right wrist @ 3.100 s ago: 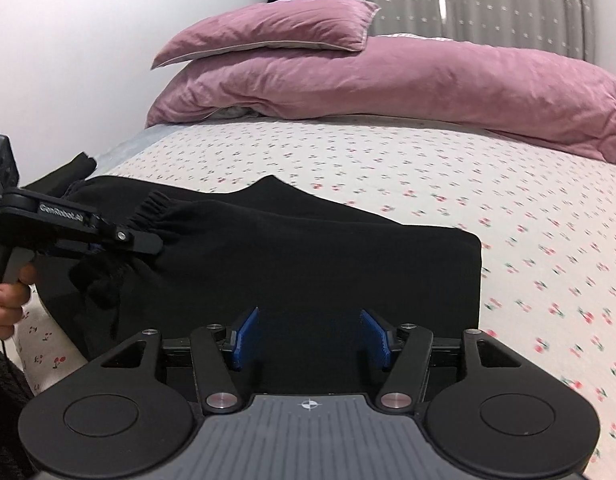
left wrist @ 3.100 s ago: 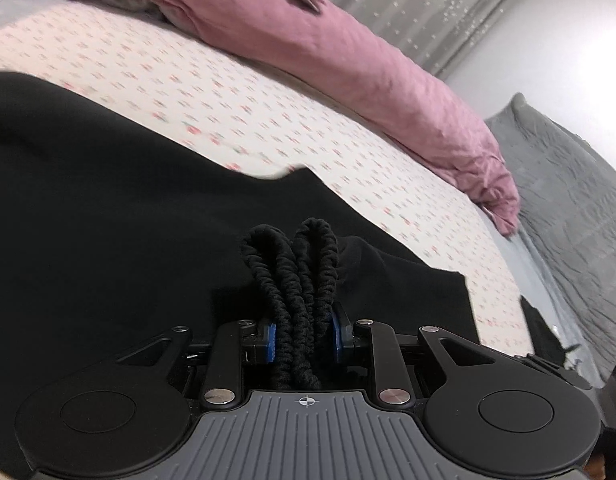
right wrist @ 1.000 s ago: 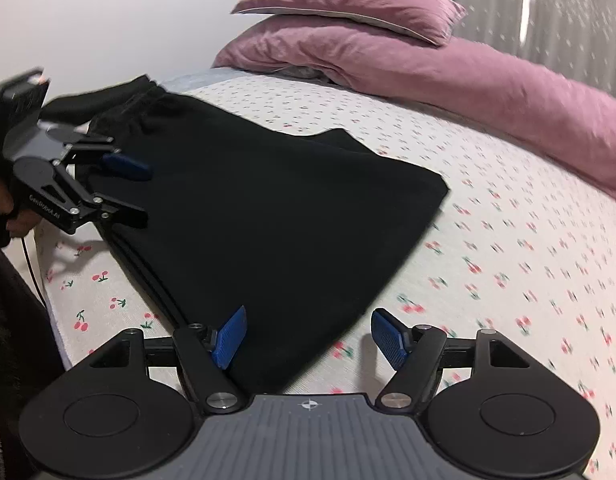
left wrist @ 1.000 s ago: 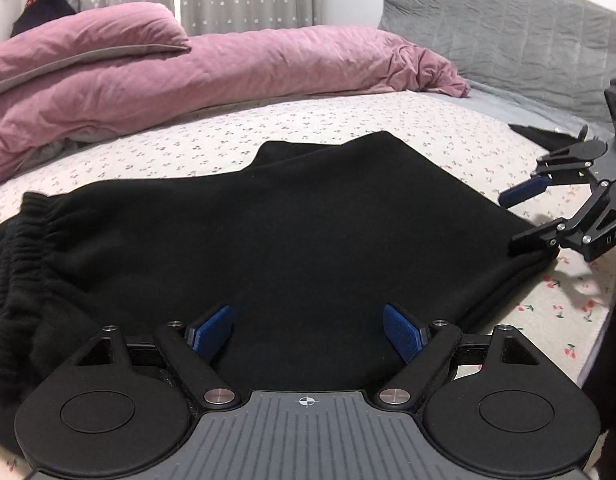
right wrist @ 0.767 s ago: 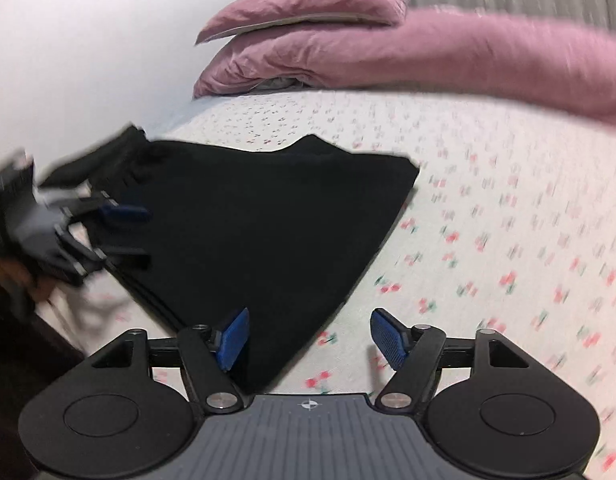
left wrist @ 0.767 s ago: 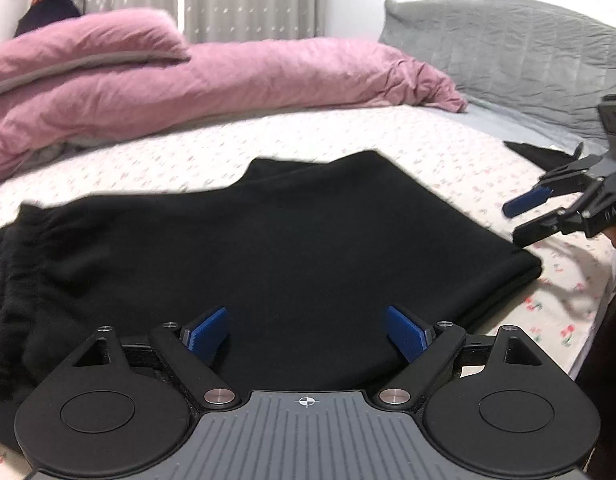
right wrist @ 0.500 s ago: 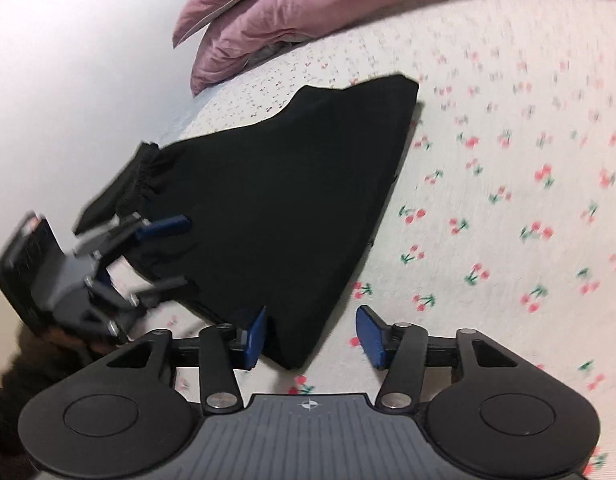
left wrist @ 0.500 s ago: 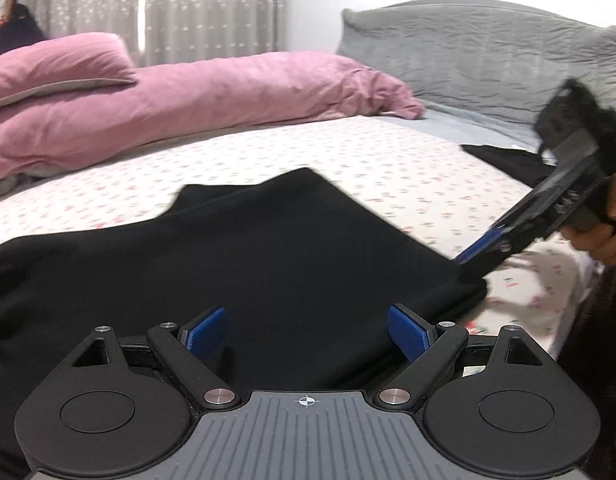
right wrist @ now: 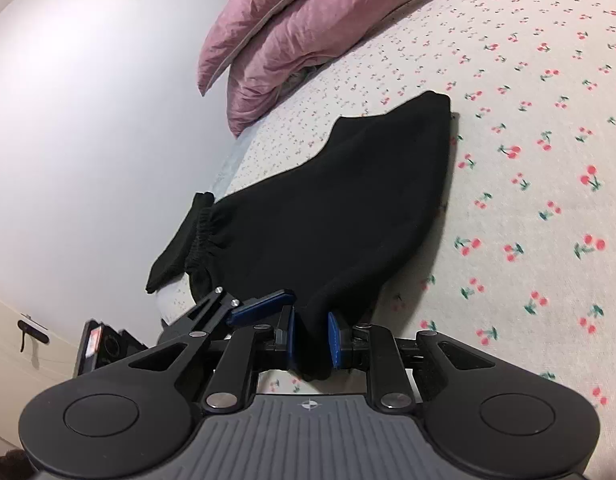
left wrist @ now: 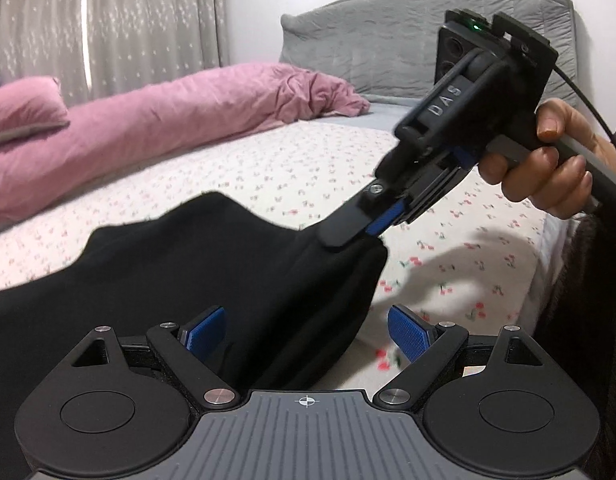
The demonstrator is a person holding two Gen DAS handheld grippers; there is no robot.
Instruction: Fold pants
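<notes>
- The black pants (right wrist: 340,216) were seen lying folded on the bed (right wrist: 548,160), spread across the cherry-printed sheet, with the gathered elastic waistband (right wrist: 205,232) at the far edge, next to the white wall.
- The near corner of the pants was lifted off the sheet and drawn up into the right claw (right wrist: 312,340); the fabric was pinched between its two blue pads (right wrist: 334,340), which were closed tightly on it.
- In the left wrist view, the same corner (left wrist: 360,248) was seen raised to a peak under the tip of the right claw (left wrist: 372,224), which was gripped by a bare hand (left wrist: 548,176) and angled down toward the cloth.
- The left claw (left wrist: 308,332) was held wide open, with nothing between its blue pads (left wrist: 408,330); the lower edge of the pants was seen just ahead of it, nearer the left pad, and contact could not be told.
- In the right wrist view, the left claw (right wrist: 259,308) was seen just beside the pinched corner, at the near edge of the pants.
- Beyond the pants, a pink duvet (left wrist: 167,120) and a pink pillow (left wrist: 19,112) were laid along the far side of the bed, and a grey quilted headboard (left wrist: 368,52) was seen behind them.
- Grey patterned curtains (left wrist: 107,28) were hung at the back of the room.
</notes>
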